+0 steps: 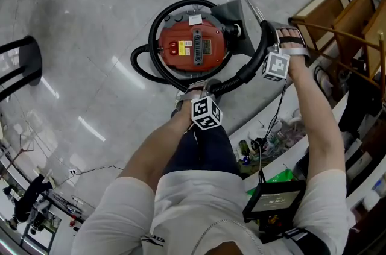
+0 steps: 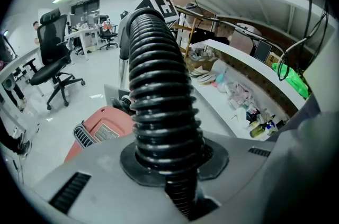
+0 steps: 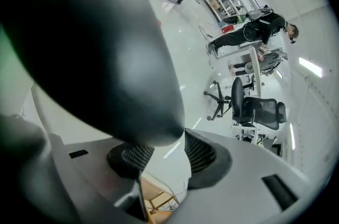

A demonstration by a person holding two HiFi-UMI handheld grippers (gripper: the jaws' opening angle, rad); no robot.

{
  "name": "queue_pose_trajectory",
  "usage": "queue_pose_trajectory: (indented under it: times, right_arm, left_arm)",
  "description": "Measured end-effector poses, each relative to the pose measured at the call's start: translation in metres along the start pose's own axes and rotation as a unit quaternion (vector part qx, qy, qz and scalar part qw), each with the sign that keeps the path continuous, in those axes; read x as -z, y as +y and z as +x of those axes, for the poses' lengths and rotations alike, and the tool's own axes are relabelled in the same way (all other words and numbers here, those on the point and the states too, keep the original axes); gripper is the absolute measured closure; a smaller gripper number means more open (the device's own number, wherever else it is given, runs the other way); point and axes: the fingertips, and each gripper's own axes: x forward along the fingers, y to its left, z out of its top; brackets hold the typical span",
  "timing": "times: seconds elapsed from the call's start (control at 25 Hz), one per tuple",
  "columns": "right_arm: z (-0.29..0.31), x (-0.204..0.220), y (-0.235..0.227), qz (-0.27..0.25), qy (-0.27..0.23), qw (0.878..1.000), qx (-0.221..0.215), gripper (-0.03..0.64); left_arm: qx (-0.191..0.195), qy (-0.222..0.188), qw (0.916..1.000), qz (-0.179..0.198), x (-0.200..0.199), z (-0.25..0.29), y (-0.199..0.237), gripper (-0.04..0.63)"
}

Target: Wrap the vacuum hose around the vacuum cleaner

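Fingers of the left gripper pinch the hose.

No legible text, vacuum cleaner label too small

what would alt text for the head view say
Seen from above, a black hose curls around a round red vacuum cleaner on a grey floor. A person's left tongs clamp the hose at the near side of the loop. The right tongs are at the hose further right, beside a wooden frame.
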Motion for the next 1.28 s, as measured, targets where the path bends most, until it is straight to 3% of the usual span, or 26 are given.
queue_pose_trajectory:
  times: [0.2, 0.28, 0.36, 0.44, 0.52, 0.56, 0.68, 0.72, 0.76, 0.8, 0.84, 0.92, 1.0, 1.2, 1.28]
  right_arm:
    - [-0.009, 0.044, 0.008, 0.055, 0.047, 0.997, -0.013, 0.457]
    - [-0.015, 0.068, 0.015, 0.125, 0.069, 0.989, -0.025, 0.457]
    - [-0.025, 0.086, 0.022, 0.237, 0.077, 0.968, -0.04, 0.457]
    - [-0.038, 0.094, 0.027, 0.37, 0.067, 0.925, -0.059, 0.457]
    - [-0.05, 0.09, 0.027, 0.505, 0.034, 0.858, -0.087, 0.457]
    - [-0.054, 0.084, 0.024, 0.571, 0.009, 0.814, -0.105, 0.457]
    - [-0.065, 0.06, 0.008, 0.732, -0.073, 0.658, -0.159, 0.457]
    - [-0.068, 0.052, 0.0, 0.763, -0.093, 0.616, -0.171, 0.457]
    - [-0.071, 0.045, -0.007, 0.782, -0.107, 0.587, -0.18, 0.457]
    - [-0.072, 0.038, -0.011, 0.792, -0.114, 0.57, -0.186, 0.456]
    - [-0.072, 0.032, -0.013, 0.795, -0.116, 0.564, -0.19, 0.451]
    - [-0.07, 0.022, -0.012, 0.796, -0.11, 0.562, -0.196, 0.425]
    - [-0.068, 0.014, -0.008, 0.803, -0.101, 0.551, -0.205, 0.392]
    - [-0.058, 0.001, 0.007, 0.837, -0.08, 0.483, -0.244, 0.368]
    - [-0.054, -0.005, 0.014, 0.84, -0.067, 0.469, -0.266, 0.368]
  left_arm:
    - [0.001, 0.004, 1.0, -0.005, 0.003, -0.002, -0.001, 0.517]
    - [0.002, 0.006, 1.0, -0.006, 0.005, -0.004, 0.0, 0.517]
    - [0.001, 0.007, 1.0, -0.006, 0.006, -0.005, 0.001, 0.517]
    - [0.0, 0.008, 1.0, -0.006, 0.006, -0.005, 0.0, 0.517]
    - [0.0, 0.008, 0.9999, -0.006, 0.005, -0.005, 0.001, 0.517]
    - [0.001, 0.008, 0.9999, -0.006, 0.005, -0.005, 0.001, 0.517]
    - [0.001, 0.011, 0.9999, -0.006, 0.004, -0.005, 0.0, 0.517]
    - [0.0, 0.013, 0.9999, -0.005, 0.004, -0.005, -0.001, 0.517]
    - [0.0, 0.014, 0.9999, -0.004, 0.004, -0.005, -0.002, 0.517]
    - [0.0, 0.015, 0.9999, -0.004, 0.005, -0.005, -0.003, 0.517]
    - [-0.001, 0.016, 0.9999, -0.003, 0.005, -0.005, -0.003, 0.517]
    - [-0.002, 0.017, 0.9999, -0.002, 0.005, -0.005, -0.003, 0.517]
    - [-0.002, 0.017, 0.9998, -0.001, 0.005, -0.005, -0.004, 0.517]
    - [-0.002, 0.023, 0.9997, 0.005, 0.008, -0.004, -0.007, 0.517]
    - [-0.002, 0.026, 0.9996, 0.009, 0.009, -0.002, -0.01, 0.515]
